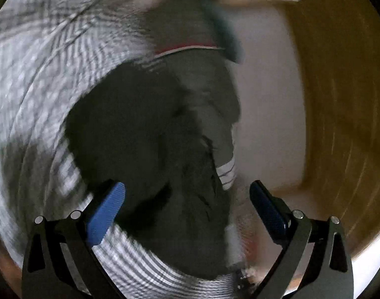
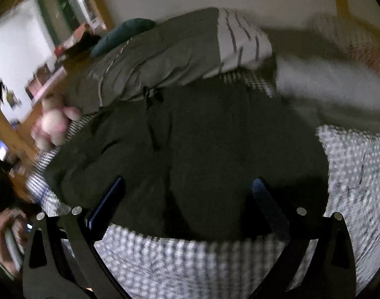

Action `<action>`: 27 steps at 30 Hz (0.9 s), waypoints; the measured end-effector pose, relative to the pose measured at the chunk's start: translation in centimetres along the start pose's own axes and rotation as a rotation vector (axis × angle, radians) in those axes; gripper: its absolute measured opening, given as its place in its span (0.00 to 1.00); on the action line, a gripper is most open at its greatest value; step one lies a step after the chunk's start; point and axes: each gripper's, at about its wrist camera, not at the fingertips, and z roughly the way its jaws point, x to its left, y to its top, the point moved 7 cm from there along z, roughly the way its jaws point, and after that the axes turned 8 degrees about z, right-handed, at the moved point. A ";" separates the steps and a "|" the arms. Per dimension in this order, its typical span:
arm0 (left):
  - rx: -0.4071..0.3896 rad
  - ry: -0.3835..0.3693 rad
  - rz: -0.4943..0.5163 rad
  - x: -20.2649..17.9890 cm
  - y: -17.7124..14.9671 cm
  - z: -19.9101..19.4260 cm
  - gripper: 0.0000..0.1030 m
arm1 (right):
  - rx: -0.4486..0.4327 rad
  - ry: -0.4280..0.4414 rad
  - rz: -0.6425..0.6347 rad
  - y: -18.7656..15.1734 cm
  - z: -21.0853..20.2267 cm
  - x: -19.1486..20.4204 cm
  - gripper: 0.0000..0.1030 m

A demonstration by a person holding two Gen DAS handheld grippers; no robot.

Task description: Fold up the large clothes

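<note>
A dark garment (image 2: 197, 149) lies spread on a bed covered in a grey-and-white checked sheet (image 2: 190, 261). It looks bundled and uneven rather than flat, with creases running down its middle, so I judge the folding is at an early stage or between folds.

The right gripper (image 2: 187, 199) hovers at the near edge of the dark garment, its two fingers spread wide with nothing between them. That placement suits reaching for the near hem to lift it over.

The left gripper (image 1: 187, 206) hangs above the same dark garment (image 1: 145, 149), seen from another side. Its blue pads (image 1: 105, 214) are also wide apart and hold nothing. This view is heavily blurred, so fine detail is lost.

Beyond the garment, at the far side, lies a grey-green quilt (image 2: 152, 57) with a pale striped pillow (image 2: 242, 42) on it, pushed back, probably to leave working room. A pink soft toy (image 2: 53, 122) sits at the far left bed edge. A wooden bed frame (image 1: 339, 124) stands on the right.
</note>
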 end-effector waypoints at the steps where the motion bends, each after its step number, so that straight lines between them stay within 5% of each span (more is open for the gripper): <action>1: 0.013 -0.018 -0.085 1.2 -0.8 0.3 0.95 | 0.027 0.017 0.033 -1.1 0.1 -0.3 0.97; 6: 0.094 -0.075 -0.269 3.0 -3.6 4.2 0.95 | 0.109 0.049 0.067 -4.3 0.9 0.1 0.97; 17: 0.083 0.035 -0.397 3.5 -2.0 11.1 0.95 | 0.265 0.195 0.240 -9.9 3.2 0.3 0.97; 22: 0.043 -0.122 -0.467 0.4 -0.4 11.8 0.93 | 0.313 0.475 0.617 -11.0 4.6 -0.2 0.97; 24: 0.033 -0.139 -0.503 -0.1 -0.2 12.2 0.70 | 0.309 0.558 0.777 -11.2 5.2 -0.8 0.97; 27: 0.031 -0.181 -0.534 -1.2 0.3 13.2 0.57 | 0.264 0.624 0.982 -11.0 6.6 -2.0 0.97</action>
